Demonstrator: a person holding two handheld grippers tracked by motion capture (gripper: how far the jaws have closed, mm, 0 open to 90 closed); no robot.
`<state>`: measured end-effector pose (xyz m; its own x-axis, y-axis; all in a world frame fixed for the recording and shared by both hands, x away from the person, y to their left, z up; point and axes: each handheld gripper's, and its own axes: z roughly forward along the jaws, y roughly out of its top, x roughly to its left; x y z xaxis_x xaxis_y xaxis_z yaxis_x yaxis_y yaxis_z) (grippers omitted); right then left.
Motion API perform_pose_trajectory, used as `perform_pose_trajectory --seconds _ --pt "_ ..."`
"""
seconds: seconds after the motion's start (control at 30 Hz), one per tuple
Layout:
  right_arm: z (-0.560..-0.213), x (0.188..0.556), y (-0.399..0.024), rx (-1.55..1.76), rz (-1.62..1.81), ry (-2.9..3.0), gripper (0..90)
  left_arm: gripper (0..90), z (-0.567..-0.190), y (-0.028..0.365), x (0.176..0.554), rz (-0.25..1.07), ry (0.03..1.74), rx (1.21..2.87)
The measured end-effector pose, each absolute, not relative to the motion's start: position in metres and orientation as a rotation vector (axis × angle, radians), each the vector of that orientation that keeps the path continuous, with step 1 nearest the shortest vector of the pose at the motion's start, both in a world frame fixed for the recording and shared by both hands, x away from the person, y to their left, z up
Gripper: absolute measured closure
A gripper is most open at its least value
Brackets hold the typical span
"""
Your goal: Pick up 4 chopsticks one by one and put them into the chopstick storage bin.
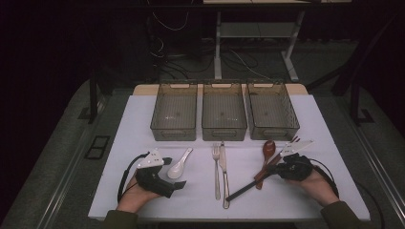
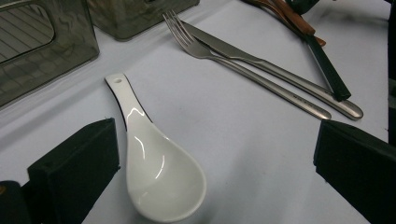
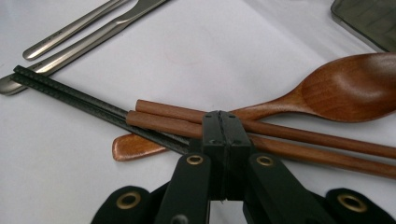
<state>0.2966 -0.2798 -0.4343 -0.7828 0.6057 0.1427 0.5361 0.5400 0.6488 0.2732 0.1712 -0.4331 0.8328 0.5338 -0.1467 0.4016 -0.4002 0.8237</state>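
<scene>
White table (image 1: 305,200); brown chopsticks (image 3: 299,135) cross wooden spoon (image 3: 345,91).

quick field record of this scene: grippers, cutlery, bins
left gripper: open, jaws either side of the white spoon, not pressing it
right gripper: shut, jaw tips together over the chopsticks; whether anything is pinched cannot be told
chopsticks: brown with black ends, lying across the wooden spoon
fork and knife: side by side at table centre
bins: three clear ones in a row at the far edge, all without contents
table: white top
</scene>
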Motion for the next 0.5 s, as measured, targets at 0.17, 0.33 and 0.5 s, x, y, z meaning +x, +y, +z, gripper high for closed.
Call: perform_pose_trajectory --seconds 0.17,0.33,0.5 --pt "-0.4346 0.2990 -0.2773 0.986 1.074 2.669 89.7 0.0 -0.4331 0.1712 0.2733 0.173 0.687 2.041" --pt "-0.4337 0.3030 -0.2752 0.989 1.105 2.653 89.6 0.0 -0.4331 0.1712 0.2732 0.172 0.687 2.041" --pt "-0.4337 0.3052 -0.2738 0.991 1.123 2.644 89.7 0.0 -0.4330 0.1714 0.2733 0.174 0.686 2.041"
